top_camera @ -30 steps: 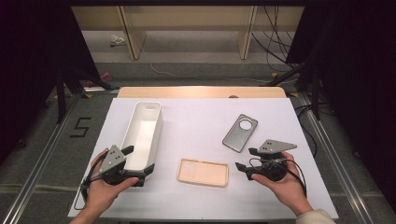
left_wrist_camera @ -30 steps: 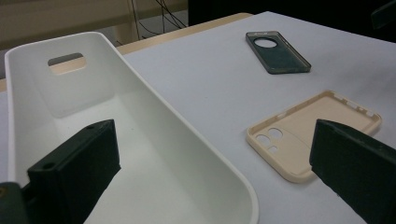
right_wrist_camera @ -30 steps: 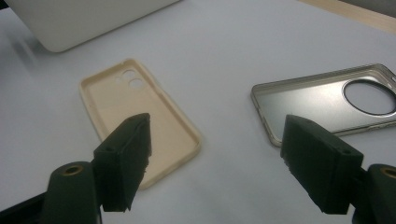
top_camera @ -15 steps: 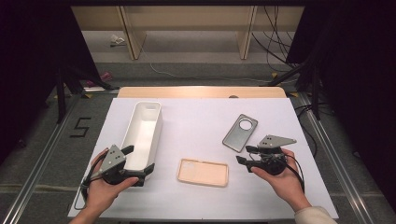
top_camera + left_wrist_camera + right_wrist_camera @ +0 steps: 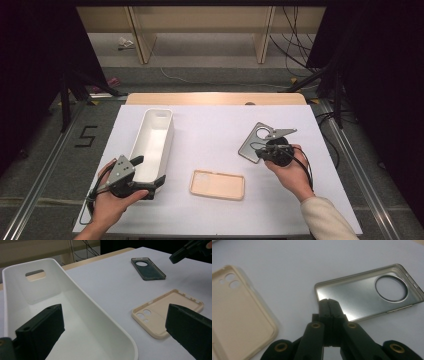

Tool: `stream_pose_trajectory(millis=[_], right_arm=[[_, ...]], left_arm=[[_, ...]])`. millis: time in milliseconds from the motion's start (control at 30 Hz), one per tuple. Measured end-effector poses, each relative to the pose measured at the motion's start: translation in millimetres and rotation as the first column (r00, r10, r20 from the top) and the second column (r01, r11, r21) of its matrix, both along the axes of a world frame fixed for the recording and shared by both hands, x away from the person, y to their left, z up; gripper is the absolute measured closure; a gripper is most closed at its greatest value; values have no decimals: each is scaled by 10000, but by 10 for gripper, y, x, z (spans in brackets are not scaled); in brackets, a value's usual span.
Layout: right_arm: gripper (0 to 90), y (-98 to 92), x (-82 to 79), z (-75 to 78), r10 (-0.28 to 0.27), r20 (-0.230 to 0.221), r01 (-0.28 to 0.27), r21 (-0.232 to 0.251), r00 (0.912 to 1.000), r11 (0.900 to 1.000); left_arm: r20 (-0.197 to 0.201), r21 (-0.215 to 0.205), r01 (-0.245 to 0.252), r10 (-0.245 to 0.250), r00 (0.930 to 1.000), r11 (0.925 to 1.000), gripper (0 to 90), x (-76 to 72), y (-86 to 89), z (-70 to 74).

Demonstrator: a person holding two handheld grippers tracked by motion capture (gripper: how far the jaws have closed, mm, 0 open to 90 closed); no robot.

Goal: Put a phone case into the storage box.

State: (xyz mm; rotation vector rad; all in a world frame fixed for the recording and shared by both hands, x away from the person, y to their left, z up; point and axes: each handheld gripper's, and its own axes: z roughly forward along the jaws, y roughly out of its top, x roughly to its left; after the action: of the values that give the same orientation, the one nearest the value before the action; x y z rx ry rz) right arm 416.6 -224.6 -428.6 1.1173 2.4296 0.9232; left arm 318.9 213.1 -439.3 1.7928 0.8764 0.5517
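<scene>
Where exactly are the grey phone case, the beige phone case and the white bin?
grey phone case (image 5: 352,297), right gripper view, flat inner back.
beige phone case (image 5: 217,184), high view, middle of its inside.
white bin (image 5: 154,142), high view, inner floor.

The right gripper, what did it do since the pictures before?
The right gripper slid up the table to the grey case and its jaws have just been closing; they now meet over the case's near end, with nothing seen between them. The left gripper stayed open by the white tray, and the beige case and grey case lie where they were.
</scene>
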Motion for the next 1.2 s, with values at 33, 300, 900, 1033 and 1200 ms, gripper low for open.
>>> stream_pose_trajectory(millis=[33,300,900,1033,1200], right_arm=[[900,-6,38,-15,-103,-98,101,-118,9999,9999],[900,2,246,-184,-424,-821,371,-651,9957,9972],[900,33,376,-336,-434,-1505,229,-1352,9877,9905],[900,-1,374,-336,-511,-1553,278,-1485,9865,9885],[900,-37,371,-338,-575,-1572,296,-1742,9859,9843]], left_arm=[[10,11,13,-13,10000,10000,16,0,-1,0],[-2,8,-9,9,10000,10000,16,-1,-1,-1],[4,18,41,-41,10000,10000,16,-6,1,0],[-3,18,40,-40,10000,10000,16,-6,2,-1],[3,30,54,-54,10000,10000,16,-8,1,-2]])
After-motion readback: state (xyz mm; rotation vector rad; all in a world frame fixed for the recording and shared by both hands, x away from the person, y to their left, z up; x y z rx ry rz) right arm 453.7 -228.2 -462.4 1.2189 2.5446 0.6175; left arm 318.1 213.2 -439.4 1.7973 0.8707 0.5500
